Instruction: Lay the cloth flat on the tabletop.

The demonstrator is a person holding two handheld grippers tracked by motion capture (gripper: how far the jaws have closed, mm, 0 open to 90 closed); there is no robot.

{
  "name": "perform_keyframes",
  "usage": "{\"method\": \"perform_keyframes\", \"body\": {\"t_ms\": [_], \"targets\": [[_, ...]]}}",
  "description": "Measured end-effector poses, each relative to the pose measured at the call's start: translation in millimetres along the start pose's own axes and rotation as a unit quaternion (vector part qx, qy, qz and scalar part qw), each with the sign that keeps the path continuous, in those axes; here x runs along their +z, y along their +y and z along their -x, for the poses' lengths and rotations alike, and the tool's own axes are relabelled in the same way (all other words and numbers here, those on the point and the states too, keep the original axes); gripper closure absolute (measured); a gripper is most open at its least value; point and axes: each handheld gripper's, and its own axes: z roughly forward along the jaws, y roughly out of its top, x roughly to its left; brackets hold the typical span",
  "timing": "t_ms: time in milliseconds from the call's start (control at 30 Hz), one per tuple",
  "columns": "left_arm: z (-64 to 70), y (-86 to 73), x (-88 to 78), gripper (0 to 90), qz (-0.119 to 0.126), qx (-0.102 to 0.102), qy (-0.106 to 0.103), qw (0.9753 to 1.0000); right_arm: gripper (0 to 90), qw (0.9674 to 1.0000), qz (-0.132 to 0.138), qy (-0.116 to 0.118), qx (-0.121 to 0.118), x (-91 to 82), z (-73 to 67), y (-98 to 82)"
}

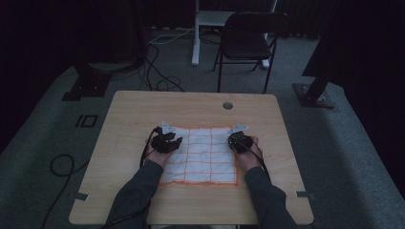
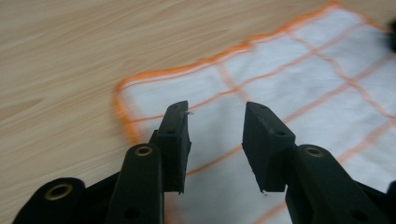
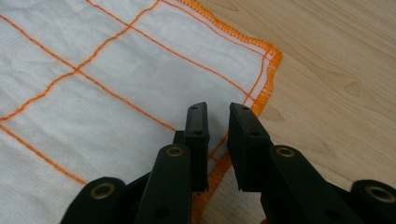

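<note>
The cloth (image 1: pixel 199 155) lies flat at the centre of the surface (image 1: pixel 143 109), and each hand-held gripper sits over a far corner, left (image 1: pixel 166 141) at 10 o'clock with jaws wide and empty, right (image 1: pixel 239 141) at 2 o'clock with jaws narrow, a slim gap, nothing pinched, which looks like lining up to take both corners together. The surface is pale wood; beyond it a dim room, grey carpet, a chair (image 1: pixel 248 40) at 12 o'clock, cables (image 1: pixel 160 78) on the floor.
</note>
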Motion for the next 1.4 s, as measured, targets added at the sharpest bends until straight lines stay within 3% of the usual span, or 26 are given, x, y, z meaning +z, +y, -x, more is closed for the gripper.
{"method": "perform_keyframes", "body": {"t_ms": [100, 200, 433, 700, 767, 833, 1067, 1400], "targets": [[-19.3, -3.4, 2.2, 68.0, -0.009, -0.029, 0.016, 0.9994, 77.5, 1.0000, 0.000, 0.001, 0.000, 0.1, 0.3, 0.0], [-29.5, -5.6, 8.5, 71.6, -0.022, -0.030, 0.026, 0.9990, 77.0, 1.0000, 0.001, 0.003, 0.001, 0.4, 1.4, 0.3], [-29.2, -9.2, 16.0, 72.9, -0.035, -0.024, 0.032, 0.9986, 77.0, 1.0000, 0.003, 0.005, 0.002, 1.0, 2.2, 0.2], [-28.0, -12.9, 14.2, 72.4, -0.032, -0.027, 0.036, 0.9985, 77.6, 1.0000, 0.003, 0.002, -0.002, 4.1, 5.0, 2.7], [-27.3, -14.4, 10.9, 70.4, -0.027, -0.027, 0.034, 0.9987, 74.9, 1.0000, -0.003, 0.001, 0.005, 4.7, 6.2, 5.0], [-27.8, -15.9, 2.4, 69.2, -0.017, -0.026, 0.027, 0.9991, 67.6, 0.9997, 0.010, 0.002, 0.023, -1.4, 7.3, 2.8], [-31.9, -19.1, -16.9, 65.4, -0.006, -0.029, 0.022, 0.9993, 60.1, 0.9986, 0.027, 0.003, 0.046, -19.4, 13.8, -3.9], [-31.9, -34.7, -34.9, 62.6, 0.001, -0.047, 0.002, 0.9989, 57.1, 0.9984, 0.037, 0.007, 0.041, -36.5, 10.5, -14.0]]}}
